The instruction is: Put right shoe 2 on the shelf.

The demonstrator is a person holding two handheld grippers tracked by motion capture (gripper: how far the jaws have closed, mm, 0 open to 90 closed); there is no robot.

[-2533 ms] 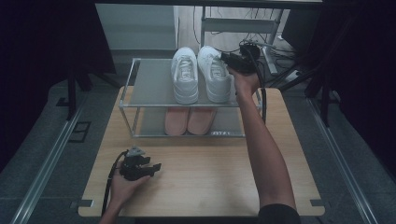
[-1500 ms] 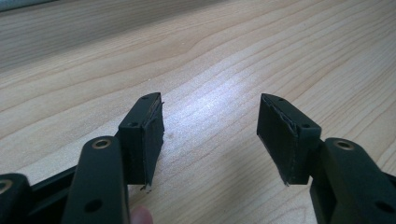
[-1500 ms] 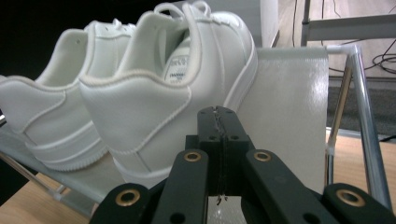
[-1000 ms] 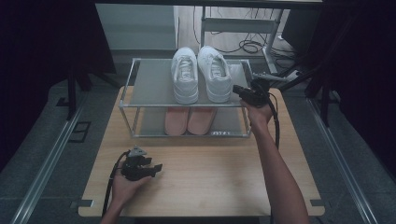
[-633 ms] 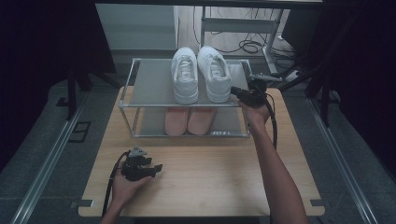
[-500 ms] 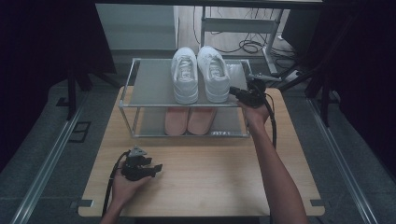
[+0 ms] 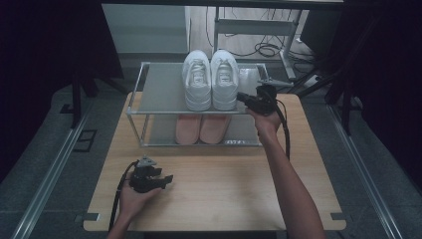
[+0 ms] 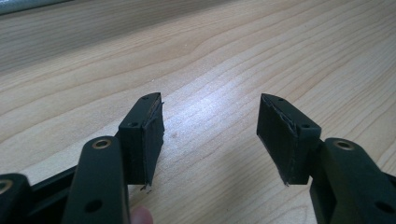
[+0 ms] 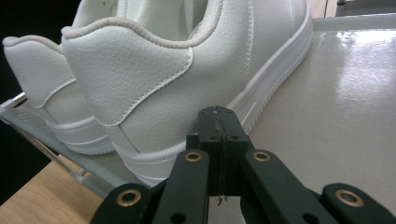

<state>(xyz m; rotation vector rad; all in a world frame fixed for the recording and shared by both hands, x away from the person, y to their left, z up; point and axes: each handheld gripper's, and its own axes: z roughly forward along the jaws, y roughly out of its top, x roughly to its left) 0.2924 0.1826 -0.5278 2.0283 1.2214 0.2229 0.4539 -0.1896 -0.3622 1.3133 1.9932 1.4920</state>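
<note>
- high view: pair of white sneakers (image 7: 210, 79) side by side on the top shelf of a glass rack (image 7: 159, 92), heels at the shelf's near edge, toward its right half. pink slippers (image 7: 201, 127) on the lower shelf beneath. rack at the far edge of the tabletop (image 7: 234, 184).
- right gripper (image 7: 245, 97) at the near right corner of the top shelf, tip just beside the heel of the right-hand sneaker (image 7: 224, 82). left gripper (image 7: 165, 178) low near the tabletop's near left corner, well apart from the rack.
- left gripper view: jaws spread wide over bare wood, nothing between them.
- right gripper view: jaws pressed together, empty, tip at the sole edge near the heel of the right-hand sneaker (image 9: 187, 60); contact hard to confirm.
- handling, as a judgement: light, leather-like upper soft and smooth, rubber sole stiff. closed tip suited to nudging the sole sideways on slick glass. for lifting, pinch the padded heel collar or heel tab; smooth side panels likely to slip.
</note>
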